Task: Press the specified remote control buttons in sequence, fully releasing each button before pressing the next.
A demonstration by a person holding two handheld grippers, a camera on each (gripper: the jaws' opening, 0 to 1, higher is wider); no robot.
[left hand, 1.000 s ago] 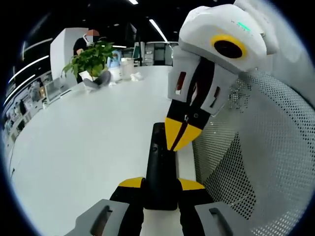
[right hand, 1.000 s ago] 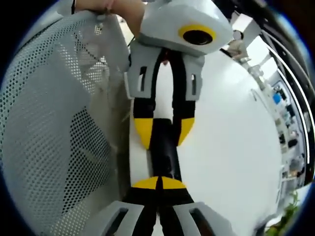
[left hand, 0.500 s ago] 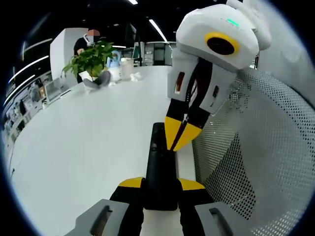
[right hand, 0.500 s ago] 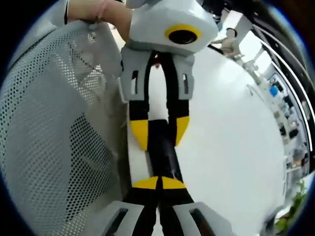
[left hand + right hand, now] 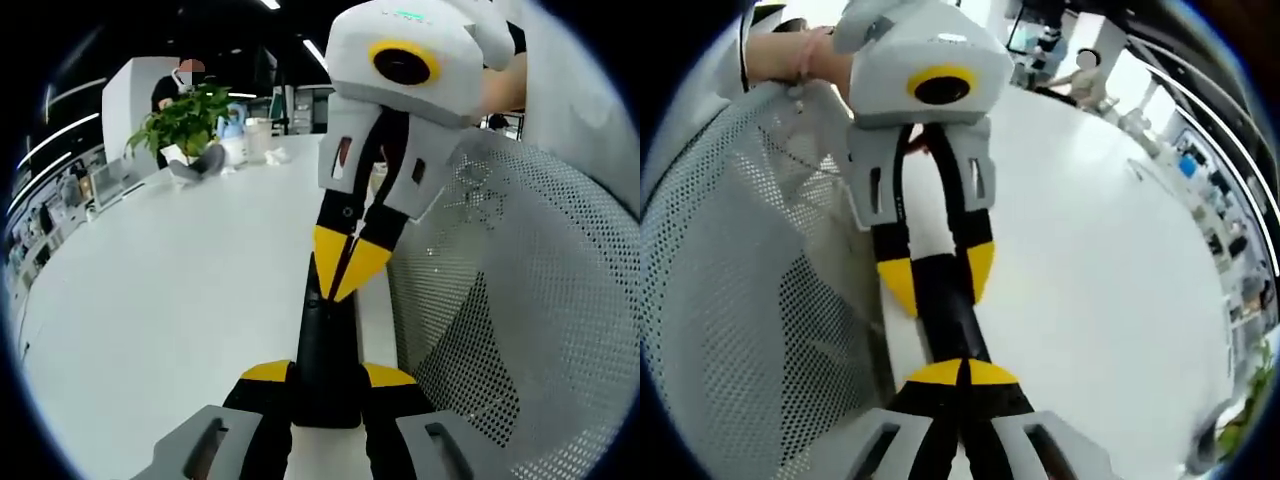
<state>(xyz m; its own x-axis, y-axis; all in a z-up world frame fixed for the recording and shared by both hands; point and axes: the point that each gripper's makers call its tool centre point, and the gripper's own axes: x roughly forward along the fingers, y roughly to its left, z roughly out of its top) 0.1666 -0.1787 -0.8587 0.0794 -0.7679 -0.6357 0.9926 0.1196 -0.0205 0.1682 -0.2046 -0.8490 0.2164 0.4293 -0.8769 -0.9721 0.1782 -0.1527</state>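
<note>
A black remote control (image 5: 326, 350) lies lengthwise near the white table's edge, and my left gripper (image 5: 325, 373) is shut on its near end, yellow fingertips on both sides. My right gripper (image 5: 340, 272) comes down from the upper right, shut, with its joined yellow tips pointing onto the remote's far half; I cannot tell whether they touch it. In the right gripper view, my right gripper (image 5: 962, 372) stands shut at the bottom, over the remote (image 5: 945, 312). Beyond it the left gripper (image 5: 938, 280) clamps the remote's other end.
The white table (image 5: 170, 270) stretches away to the left. A grey mesh chair back (image 5: 520, 320) stands close against the table's edge beside the remote. A potted plant (image 5: 185, 120) and small items sit at the far end, with a person behind. A hand (image 5: 790, 55) holds the left gripper.
The right gripper has swung and tilted to the left over the remote, its tips shifting slightly farther along it. The left gripper and the remote have stayed put.
</note>
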